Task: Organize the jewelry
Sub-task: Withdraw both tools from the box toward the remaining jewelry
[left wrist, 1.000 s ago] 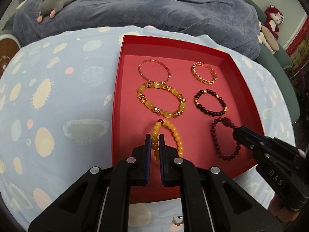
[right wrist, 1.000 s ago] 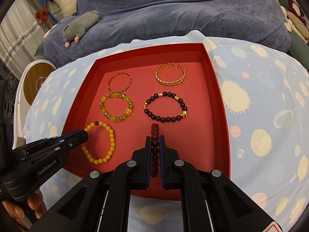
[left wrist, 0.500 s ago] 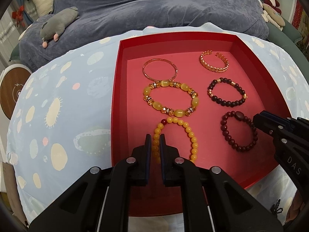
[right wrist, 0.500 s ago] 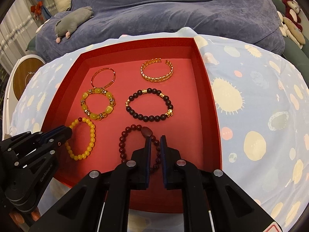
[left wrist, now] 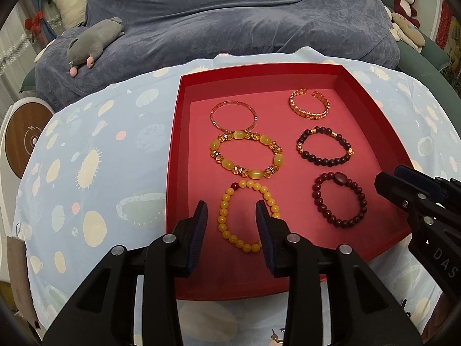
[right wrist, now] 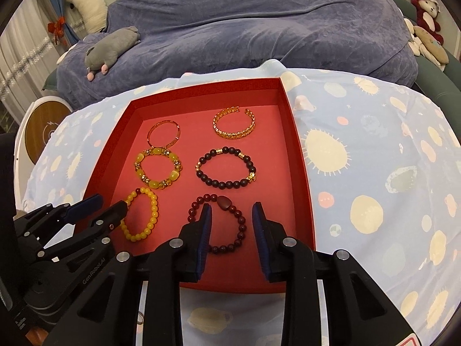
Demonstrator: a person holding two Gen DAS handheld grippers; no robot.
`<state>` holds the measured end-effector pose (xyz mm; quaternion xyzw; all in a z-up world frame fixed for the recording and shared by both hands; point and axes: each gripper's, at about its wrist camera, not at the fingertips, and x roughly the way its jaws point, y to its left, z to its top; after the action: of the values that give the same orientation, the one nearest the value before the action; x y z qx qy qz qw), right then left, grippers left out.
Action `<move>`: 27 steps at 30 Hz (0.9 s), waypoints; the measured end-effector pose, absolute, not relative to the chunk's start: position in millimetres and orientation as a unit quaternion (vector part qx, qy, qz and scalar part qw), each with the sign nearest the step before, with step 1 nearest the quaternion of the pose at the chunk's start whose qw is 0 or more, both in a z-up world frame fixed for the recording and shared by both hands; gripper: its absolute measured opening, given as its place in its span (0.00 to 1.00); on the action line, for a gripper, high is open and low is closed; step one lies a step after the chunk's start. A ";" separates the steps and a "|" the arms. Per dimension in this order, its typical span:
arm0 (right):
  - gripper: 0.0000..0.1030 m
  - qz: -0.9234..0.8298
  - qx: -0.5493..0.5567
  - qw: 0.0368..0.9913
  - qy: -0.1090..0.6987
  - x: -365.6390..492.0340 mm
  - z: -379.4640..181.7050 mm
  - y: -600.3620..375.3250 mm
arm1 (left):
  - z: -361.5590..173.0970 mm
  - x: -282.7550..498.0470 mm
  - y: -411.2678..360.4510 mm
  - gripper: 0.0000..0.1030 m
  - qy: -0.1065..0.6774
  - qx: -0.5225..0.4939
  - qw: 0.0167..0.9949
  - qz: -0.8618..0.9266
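Yellow bracelet point(left wrist: 249, 216) btwn opening left fingers point(left wrist: 200, 216), not pinched.

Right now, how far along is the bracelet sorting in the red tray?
Done: six bracelets lie in the red tray, two columns of three. In hand: nothing gripped; the left gripper is opening over the yellow bead bracelet, the right gripper is opening over the dark red bead bracelet, both flat on the tray floor. Left: small items at the near edge of the cloth, too unclear to identify.

Home bedroom: blue-blanketed bed point(left wrist: 245, 23), plush toys point(left wrist: 92, 44), curtains point(right wrist: 17, 57).
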<state>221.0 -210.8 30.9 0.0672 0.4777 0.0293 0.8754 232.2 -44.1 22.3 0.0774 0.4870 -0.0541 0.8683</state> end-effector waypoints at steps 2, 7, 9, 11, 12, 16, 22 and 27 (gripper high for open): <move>0.32 0.027 0.066 0.878 0.473 214.1 36.8 -212.0 | 28.5 227.0 -43.8 0.32 0.485 0.074 0.869 -0.055; 0.33 0.022 0.066 0.882 0.467 192.2 48.4 -217.7 | 42.7 206.7 -42.0 0.33 0.478 0.074 0.873 -0.057; 0.33 0.020 0.063 0.882 0.466 181.4 51.6 -219.8 | 47.1 196.1 -39.6 0.33 0.475 0.074 0.875 -0.056; 0.33 0.018 0.060 0.883 0.465 169.4 53.8 -221.9 | 50.6 185.3 -35.7 0.34 0.474 0.072 0.876 -0.054; 0.33 0.017 0.060 0.883 0.465 162.8 54.1 -223.2 | 52.0 179.5 -33.0 0.34 0.474 0.070 0.876 -0.051; 0.33 0.008 0.057 0.880 0.472 135.3 51.0 -228.6 | 53.3 156.1 -22.9 0.34 0.478 0.062 0.875 -0.044; 0.33 -0.006 0.055 0.872 0.486 93.5 39.1 -238.5 | 45.6 121.2 -14.0 0.35 0.489 0.055 0.870 -0.037; 0.33 -0.012 0.059 0.864 0.500 63.2 23.9 -244.3 | 36.1 93.2 -9.6 0.42 0.494 0.057 0.867 -0.033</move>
<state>63.2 -244.3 23.9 0.0593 0.5004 -0.0123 0.8637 93.2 -9.6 36.1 0.0567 0.4938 -0.0329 0.8671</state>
